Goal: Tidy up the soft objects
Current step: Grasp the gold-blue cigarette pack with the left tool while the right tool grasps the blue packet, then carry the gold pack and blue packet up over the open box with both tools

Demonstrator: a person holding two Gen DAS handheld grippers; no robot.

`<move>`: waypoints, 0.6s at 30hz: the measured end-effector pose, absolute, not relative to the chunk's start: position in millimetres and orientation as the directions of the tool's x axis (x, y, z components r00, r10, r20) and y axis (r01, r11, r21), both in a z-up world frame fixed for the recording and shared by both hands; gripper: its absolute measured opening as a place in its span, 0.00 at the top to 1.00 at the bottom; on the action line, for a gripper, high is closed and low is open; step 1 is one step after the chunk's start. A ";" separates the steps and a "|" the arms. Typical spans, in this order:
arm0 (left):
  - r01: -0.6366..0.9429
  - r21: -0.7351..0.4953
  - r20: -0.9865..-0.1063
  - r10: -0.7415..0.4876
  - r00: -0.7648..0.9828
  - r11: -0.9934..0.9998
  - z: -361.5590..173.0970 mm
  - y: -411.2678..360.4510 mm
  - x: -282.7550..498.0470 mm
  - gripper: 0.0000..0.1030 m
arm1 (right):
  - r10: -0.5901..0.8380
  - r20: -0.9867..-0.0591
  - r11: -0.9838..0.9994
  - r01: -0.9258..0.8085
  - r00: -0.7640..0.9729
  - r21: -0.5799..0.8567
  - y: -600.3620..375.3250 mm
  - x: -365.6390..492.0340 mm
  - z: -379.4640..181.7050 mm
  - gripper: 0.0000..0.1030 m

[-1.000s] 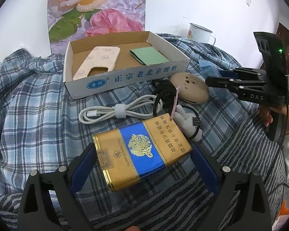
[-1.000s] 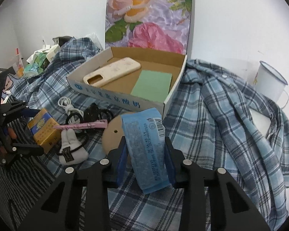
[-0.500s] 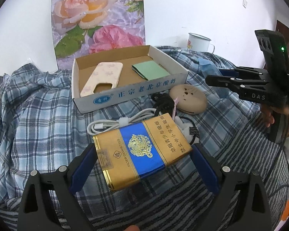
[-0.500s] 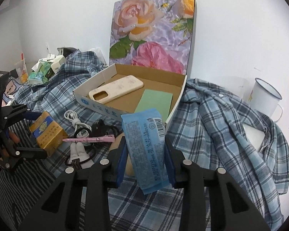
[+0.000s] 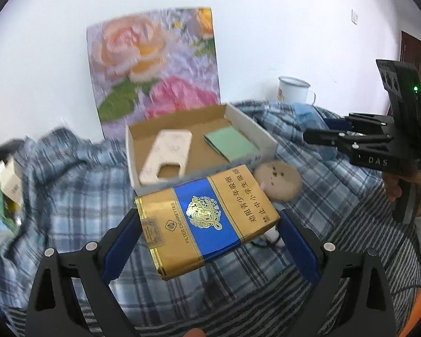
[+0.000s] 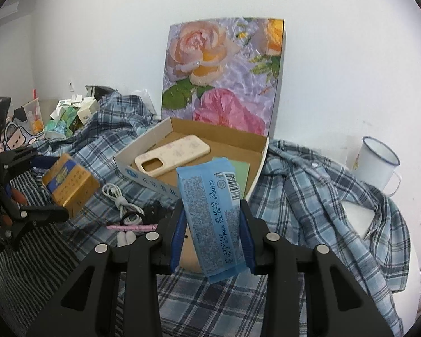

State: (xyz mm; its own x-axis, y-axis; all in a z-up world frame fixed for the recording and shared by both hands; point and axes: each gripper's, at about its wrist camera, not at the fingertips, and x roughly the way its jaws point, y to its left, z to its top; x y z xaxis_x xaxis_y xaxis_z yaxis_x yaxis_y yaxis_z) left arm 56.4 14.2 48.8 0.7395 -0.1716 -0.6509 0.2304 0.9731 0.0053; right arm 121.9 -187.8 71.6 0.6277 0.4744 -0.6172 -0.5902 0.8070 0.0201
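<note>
Left hand-held gripper: your jaws stand wide and are clamped on the two ends of the cigarette pack, which you hold clear of the plaid cloth, in front of the cardboard box.
Right hand-held gripper: your jaws stand narrow and are clamped on the sides of the blue packet, which you hold upright above the cloth, just in front of the box's near corner.
Pack, writing: "FILTER CIGARETTES" beside a gold crest on a blue band; Chinese characters run along the gold end.
Packet, writing: a barcode, small print with "20251110" and "TEL:0572-6680103".
Gripper body, writing: "DAS" on your right tool, as your left camera sees it.
Box, contents: a floral phone case and a green pad lie flat inside; blue Chinese lettering on the front wall; a rose-print lid stands upright behind.
Left view only: a round tan disc beside the pack, and your hand on the right tool's handle.
Right view only: a white cable, a pink pen, and cartons at far left.
Both views: a white enamel mug stands past the box.
</note>
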 end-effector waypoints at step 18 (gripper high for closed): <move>0.220 0.075 -0.514 -0.152 0.844 0.973 119.2 11.4 71.0 0.06 | 0.491 -0.499 0.817 -0.576 0.714 -0.021 -184.3 121.4 147.0 0.67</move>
